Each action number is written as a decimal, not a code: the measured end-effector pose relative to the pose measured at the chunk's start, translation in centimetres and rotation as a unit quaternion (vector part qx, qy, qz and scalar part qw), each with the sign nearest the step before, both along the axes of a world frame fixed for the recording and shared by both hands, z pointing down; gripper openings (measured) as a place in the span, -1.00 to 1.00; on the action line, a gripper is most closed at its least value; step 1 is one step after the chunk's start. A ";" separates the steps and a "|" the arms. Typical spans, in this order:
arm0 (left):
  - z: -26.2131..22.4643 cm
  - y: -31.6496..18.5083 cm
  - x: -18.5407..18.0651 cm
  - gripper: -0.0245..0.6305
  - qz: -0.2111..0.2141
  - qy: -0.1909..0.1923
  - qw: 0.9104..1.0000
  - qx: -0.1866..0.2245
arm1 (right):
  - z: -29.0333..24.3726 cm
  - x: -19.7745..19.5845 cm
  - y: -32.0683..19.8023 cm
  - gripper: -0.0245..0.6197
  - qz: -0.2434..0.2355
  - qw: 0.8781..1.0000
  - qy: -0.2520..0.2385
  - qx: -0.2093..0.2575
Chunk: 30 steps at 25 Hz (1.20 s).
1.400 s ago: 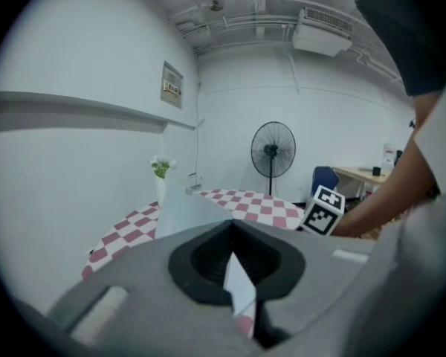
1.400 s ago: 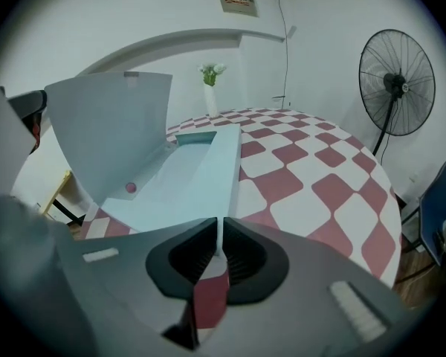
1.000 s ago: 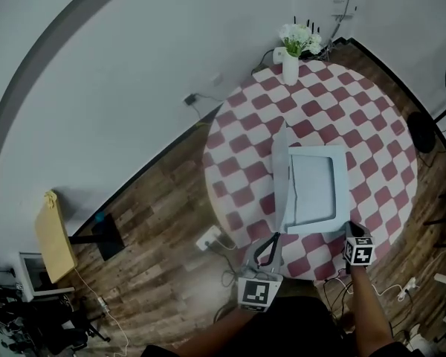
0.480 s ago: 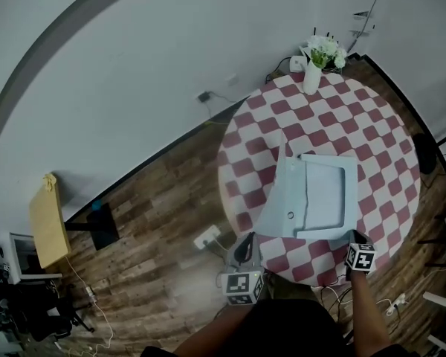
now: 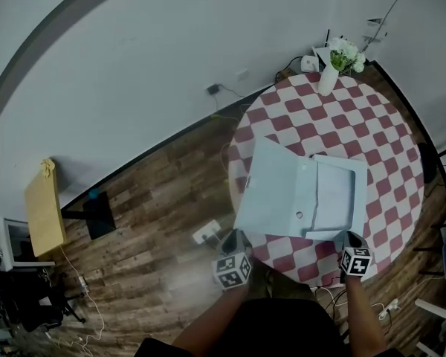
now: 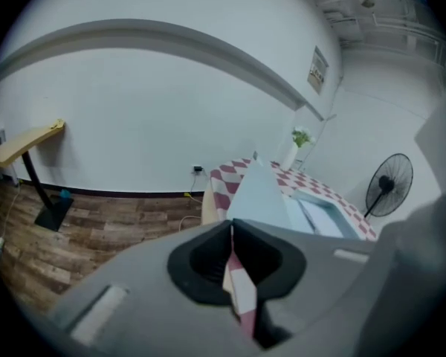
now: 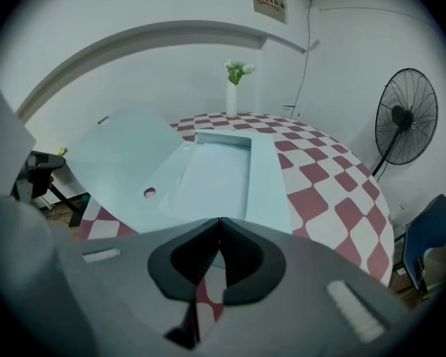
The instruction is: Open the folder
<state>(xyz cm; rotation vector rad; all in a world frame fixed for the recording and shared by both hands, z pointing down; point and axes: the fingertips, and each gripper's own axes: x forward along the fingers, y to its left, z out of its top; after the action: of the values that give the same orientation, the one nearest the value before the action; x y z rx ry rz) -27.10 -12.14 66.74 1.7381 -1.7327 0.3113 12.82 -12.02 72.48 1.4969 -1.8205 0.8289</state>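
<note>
The pale blue folder [image 5: 334, 195] lies open on the round red-and-white checked table [image 5: 386, 147]. Its cover [image 5: 271, 192] is spread flat to the left and sticks out past the table's left edge; a small round hole shows near the fold. My left gripper [image 5: 236, 236] hangs off the table's near left side, just below the cover's near corner, shut and holding nothing. In the left gripper view the cover [image 6: 259, 192] rises ahead of the closed tips. My right gripper [image 5: 351, 238] is at the folder's near right corner, shut with nothing held; its tips [image 7: 220, 222] point at the folder's near edge [image 7: 271, 199].
A white vase of flowers [image 5: 328, 79] stands at the table's far edge. On the wooden floor lie a white power strip [image 5: 206, 233] and cables. A yellow-topped stand [image 5: 43, 207] is far left. A floor fan [image 7: 405, 117] and a blue chair [image 7: 429, 253] stand right.
The folder's cover, upright a second ago, has swung down to the left and now lies flat. My left gripper has moved left and down, away from the folder. The right gripper shifted slightly.
</note>
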 end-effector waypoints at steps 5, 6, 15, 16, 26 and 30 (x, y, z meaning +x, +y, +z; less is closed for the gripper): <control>3.2 0.0 -1.8 -0.88 0.008 -0.004 1.000 -0.029 | -1.1 -5.5 -0.2 -0.92 -0.029 0.999 -0.026 0.025; 3.6 -0.1 -2.0 -0.88 0.012 -0.007 0.999 -0.032 | -1.2 -6.9 -0.2 -0.92 -0.038 0.998 -0.030 0.027; 7.2 -0.6 -3.1 -0.92 0.050 -0.044 0.996 -0.056 | -1.4 -19.2 -1.3 -0.92 -0.111 0.992 -0.054 0.031; 7.4 -0.7 -3.2 -0.92 0.050 -0.042 0.996 -0.057 | -1.3 -20.2 -1.4 -0.92 -0.116 0.991 -0.054 0.031; 10.8 -0.9 -4.2 -0.92 0.095 0.000 0.989 -0.111 | -2.7 -22.3 -3.2 -0.92 -0.092 0.994 -0.047 0.046; 8.7 -0.9 -3.4 -0.92 0.103 0.012 0.991 -0.088 | -4.1 -20.7 -2.8 -0.92 -0.093 0.992 -0.056 0.057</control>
<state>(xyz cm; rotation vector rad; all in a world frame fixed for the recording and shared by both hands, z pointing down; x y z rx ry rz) -30.48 -13.07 75.41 1.7833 -1.4637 0.5158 -7.84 -14.83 68.41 1.3469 -2.0849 0.7428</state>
